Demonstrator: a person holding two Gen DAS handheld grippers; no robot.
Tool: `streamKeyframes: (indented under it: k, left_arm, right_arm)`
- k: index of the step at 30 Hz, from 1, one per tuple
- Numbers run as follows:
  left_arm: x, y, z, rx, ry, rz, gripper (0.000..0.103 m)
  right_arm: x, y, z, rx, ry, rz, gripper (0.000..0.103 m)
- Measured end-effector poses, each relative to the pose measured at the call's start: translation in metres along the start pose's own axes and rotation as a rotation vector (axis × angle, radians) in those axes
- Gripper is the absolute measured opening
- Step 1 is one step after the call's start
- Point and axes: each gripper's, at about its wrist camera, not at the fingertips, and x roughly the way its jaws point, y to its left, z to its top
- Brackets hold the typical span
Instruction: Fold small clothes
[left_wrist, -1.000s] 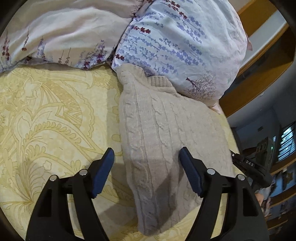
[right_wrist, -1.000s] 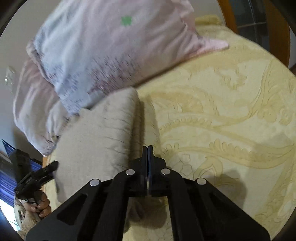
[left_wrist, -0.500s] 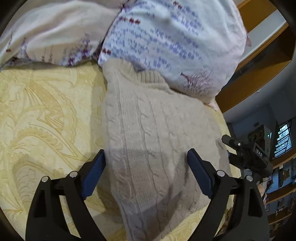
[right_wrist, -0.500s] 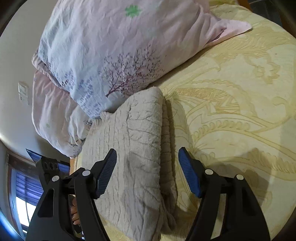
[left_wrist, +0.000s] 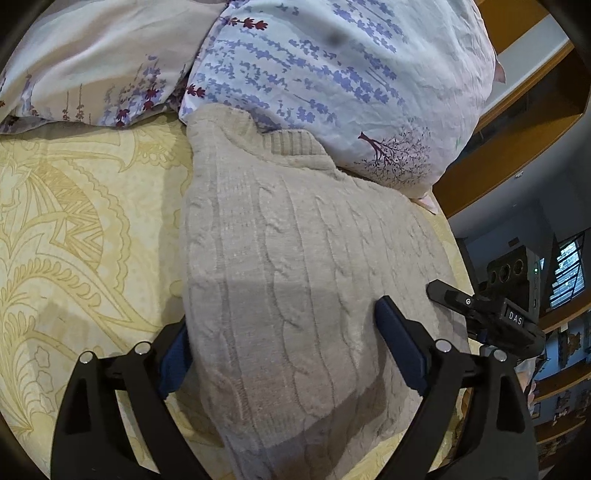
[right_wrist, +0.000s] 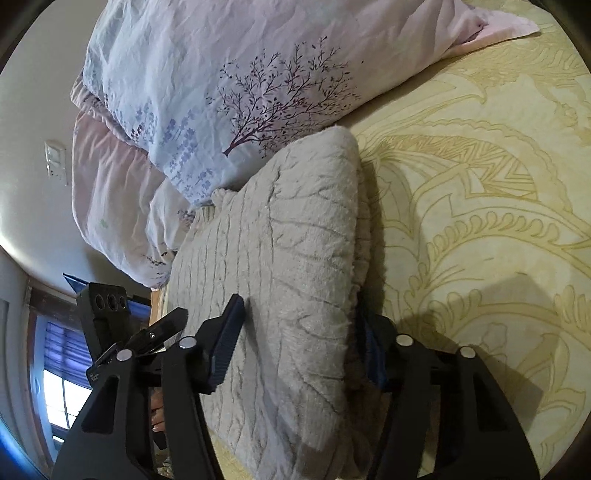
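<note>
A beige cable-knit sweater lies folded on the yellow patterned bedspread, its collar against a pillow. My left gripper is open, its jaws astride the sweater's near edge, the left blue pad partly under the fold. In the right wrist view the same sweater lies folded, and my right gripper is open astride its near end, with the right pad hidden behind the thick folded edge. Each gripper shows in the other's view: the right one and the left one.
Floral pillows lie at the head of the bed, touching the sweater's collar; they also show in the right wrist view. The wooden bed frame and the bed's edge run along the sweater's far side. Bedspread stretches to the right.
My right gripper went from shut to open and moved over the sweater's end. My left gripper, open throughout, moved forward so its jaws straddle the sweater's edge.
</note>
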Motion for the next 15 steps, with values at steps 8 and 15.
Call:
streamKeyframes:
  k: [8, 15]
  left_arm:
    - [0.005, -0.007, 0.000, 0.017, -0.010, 0.017, 0.086]
    - [-0.012, -0.003, 0.001, 0.020, -0.049, -0.048, 0.044]
  right_arm:
    - [0.006, 0.001, -0.003, 0.011, 0.007, 0.030, 0.042]
    - [-0.001, 0.011, -0.009, 0.006, -0.035, 0.065, 0.033]
